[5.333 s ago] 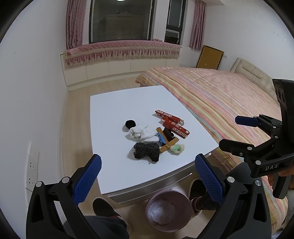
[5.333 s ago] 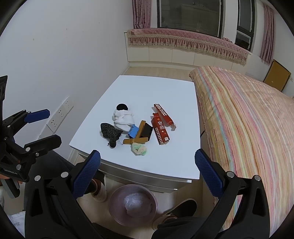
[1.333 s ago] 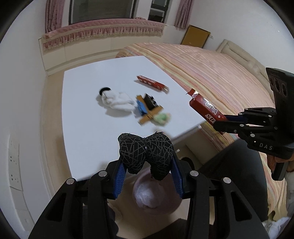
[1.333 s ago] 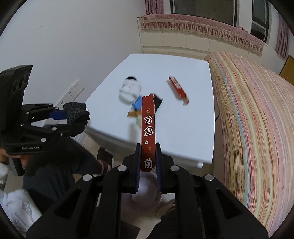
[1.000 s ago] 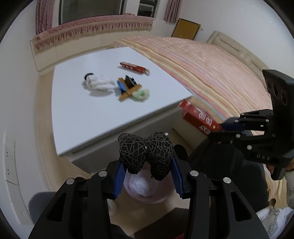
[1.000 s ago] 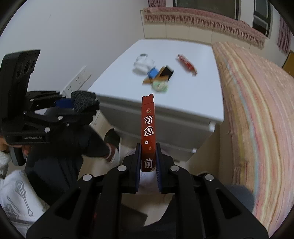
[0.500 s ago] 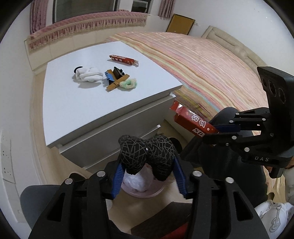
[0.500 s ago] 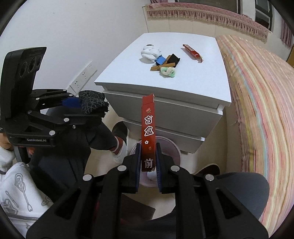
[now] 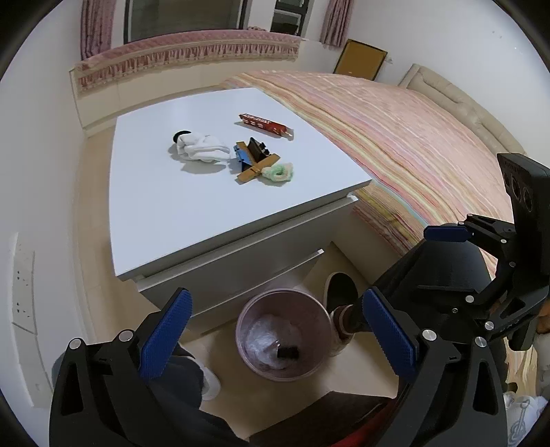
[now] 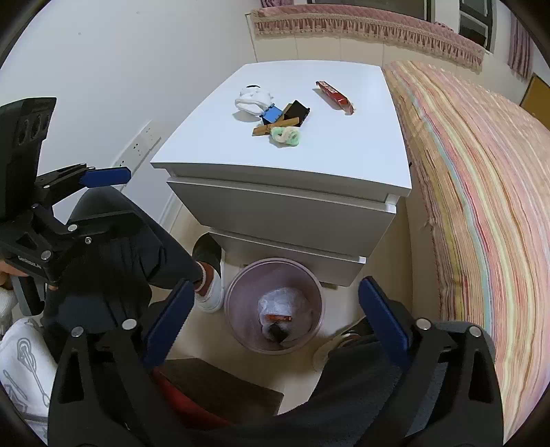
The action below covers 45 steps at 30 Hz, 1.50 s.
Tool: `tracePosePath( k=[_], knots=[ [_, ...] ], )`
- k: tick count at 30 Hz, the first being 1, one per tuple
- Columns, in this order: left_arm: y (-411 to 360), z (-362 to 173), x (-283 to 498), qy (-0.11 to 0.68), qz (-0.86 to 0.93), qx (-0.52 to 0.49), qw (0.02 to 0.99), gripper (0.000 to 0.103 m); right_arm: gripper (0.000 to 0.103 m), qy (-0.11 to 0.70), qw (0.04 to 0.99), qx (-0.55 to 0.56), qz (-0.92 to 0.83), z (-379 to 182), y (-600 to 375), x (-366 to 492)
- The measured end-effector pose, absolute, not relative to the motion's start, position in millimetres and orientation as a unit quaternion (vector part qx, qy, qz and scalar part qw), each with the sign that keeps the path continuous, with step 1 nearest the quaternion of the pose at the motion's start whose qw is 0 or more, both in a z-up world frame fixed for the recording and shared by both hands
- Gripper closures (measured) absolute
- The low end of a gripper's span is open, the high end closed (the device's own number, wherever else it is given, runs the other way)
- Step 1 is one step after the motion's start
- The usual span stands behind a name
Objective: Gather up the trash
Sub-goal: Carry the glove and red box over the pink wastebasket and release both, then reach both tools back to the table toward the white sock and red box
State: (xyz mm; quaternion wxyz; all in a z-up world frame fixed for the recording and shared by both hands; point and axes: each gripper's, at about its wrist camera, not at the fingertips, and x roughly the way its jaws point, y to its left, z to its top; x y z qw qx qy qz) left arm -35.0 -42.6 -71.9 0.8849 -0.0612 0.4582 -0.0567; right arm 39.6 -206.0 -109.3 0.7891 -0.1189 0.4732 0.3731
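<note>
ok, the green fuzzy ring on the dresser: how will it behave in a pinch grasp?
The green fuzzy ring looks soft and limp, so it will probably squash flat between the pads. It seems light. It touches the wooden stick, which may shift with it. Flat-lying and fuzzy, it is unlikely to roll.

place: home bedroom | cues: striped bed; white drawer chest; curtained window

white dresser, striped bed, curtained window
</note>
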Motion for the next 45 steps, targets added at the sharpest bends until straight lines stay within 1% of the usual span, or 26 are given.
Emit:
tracePosePath(
  k=[7, 14, 22, 29, 39, 45],
  knots=[
    [-35.9, -67.4, -33.5, 0.454, -0.047, -0.064, 0.888, 0.007, 0.006, 0.469, 0.791, -0.118, 0.375, -104.4, -203.3, 40.3],
    [-27.1, -56.3, -25.9, 0.445, -0.043, -0.07, 0.892, 0.007, 0.006, 0.456, 0.798, -0.111, 0.378, -87.5, -201.0, 50.9],
    [-9.0, -35.9, 1.5, 0.428, -0.027, -0.073, 0.9, 0.007, 0.006, 0.424, 0.814, -0.115, 0.379, -58.3, -190.2, 80.8],
    [11.0, -29.7, 38.2, 0.428, -0.014, -0.089, 0.899, 0.007, 0.006, 0.408, 0.822, -0.124, 0.378, -43.5, -171.0, 127.5],
    [33.0, -41.9, 93.7, 0.451, -0.003, -0.109, 0.886, 0.007, 0.006, 0.413, 0.819, -0.136, 0.374, -55.3, -140.7, 193.7],
    [44.3, -62.5, 127.1, 0.473, 0.007, -0.135, 0.87, 0.008, 0.006, 0.417, 0.813, -0.154, 0.376, -71.1, -118.9, 229.1]
  ],
)
